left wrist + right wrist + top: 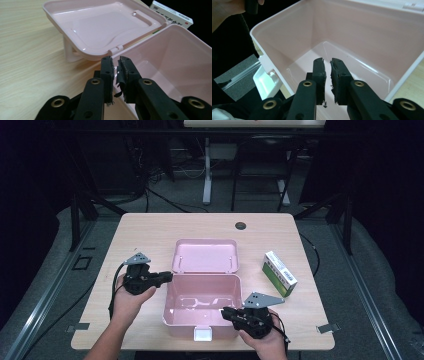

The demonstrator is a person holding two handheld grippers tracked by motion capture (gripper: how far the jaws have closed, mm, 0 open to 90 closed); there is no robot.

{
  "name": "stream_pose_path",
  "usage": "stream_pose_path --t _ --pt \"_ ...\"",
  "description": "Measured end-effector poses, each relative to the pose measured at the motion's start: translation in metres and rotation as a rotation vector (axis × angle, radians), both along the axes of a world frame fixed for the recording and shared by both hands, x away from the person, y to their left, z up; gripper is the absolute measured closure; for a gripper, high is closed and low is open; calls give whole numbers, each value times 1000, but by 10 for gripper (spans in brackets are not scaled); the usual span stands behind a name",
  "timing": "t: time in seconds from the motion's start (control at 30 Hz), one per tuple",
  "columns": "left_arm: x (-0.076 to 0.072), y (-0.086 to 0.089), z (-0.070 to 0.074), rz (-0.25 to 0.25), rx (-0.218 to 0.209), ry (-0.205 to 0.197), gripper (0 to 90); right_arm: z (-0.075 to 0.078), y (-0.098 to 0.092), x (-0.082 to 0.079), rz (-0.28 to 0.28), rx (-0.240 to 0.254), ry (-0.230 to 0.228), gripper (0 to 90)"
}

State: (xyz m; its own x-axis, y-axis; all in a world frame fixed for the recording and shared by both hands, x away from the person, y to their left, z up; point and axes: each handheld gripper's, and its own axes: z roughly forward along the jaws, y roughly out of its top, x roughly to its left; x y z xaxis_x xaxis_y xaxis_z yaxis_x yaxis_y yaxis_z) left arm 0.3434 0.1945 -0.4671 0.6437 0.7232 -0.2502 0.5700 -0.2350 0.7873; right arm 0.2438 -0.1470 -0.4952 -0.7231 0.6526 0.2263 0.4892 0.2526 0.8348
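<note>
While the pink box point(202, 307) sits open near the front edge of the counter point(150, 227), its lid point(205, 256) lies thrown back behind it, propped on its handle and tilted. The left tool point(167, 277) hovers at the box's left wall close to the hinge corner; in the left gripper view its jaws stand only a narrow slit apart, with the rim of the wall seen just beyond their tips and nothing pinched. The right tool point(226, 313) points into the tub from the front right corner, its jaws likewise parted by a thin gap and holding nothing. A white latch point(203, 334) juts from the front wall, and a green and white carton point(279, 273) lies well apart to the right.

Judging by its thin moulded walls and glossy inside, the box should be light, fairly stiff yet a little springy at the rim, and slippery under the pads. Being empty, it would likely slide on the counter if pushed from one side alone. The best hold seems to be the top rim of a side wall near a corner, where it flexes least, or the lid's free edge for swinging it shut.
</note>
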Motion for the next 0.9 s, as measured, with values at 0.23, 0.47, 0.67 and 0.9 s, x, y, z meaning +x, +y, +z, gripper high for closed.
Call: stream_pose_path --t 0.23,0.47,0.67,0.9 --pt "-4 5 15 24 10 -47 668 15 -1 -4 8 -19 -18 777" --pt "-10 16 32 22 -24 -60 598 32 -15 -4 -20 -15 -24 680" --pt "-10 27 35 11 -18 -53 589 40 -29 4 -73 -22 -17 594" --pt "-12 34 33 -20 31 -20 598 49 -32 13 -93 -82 -34 508"
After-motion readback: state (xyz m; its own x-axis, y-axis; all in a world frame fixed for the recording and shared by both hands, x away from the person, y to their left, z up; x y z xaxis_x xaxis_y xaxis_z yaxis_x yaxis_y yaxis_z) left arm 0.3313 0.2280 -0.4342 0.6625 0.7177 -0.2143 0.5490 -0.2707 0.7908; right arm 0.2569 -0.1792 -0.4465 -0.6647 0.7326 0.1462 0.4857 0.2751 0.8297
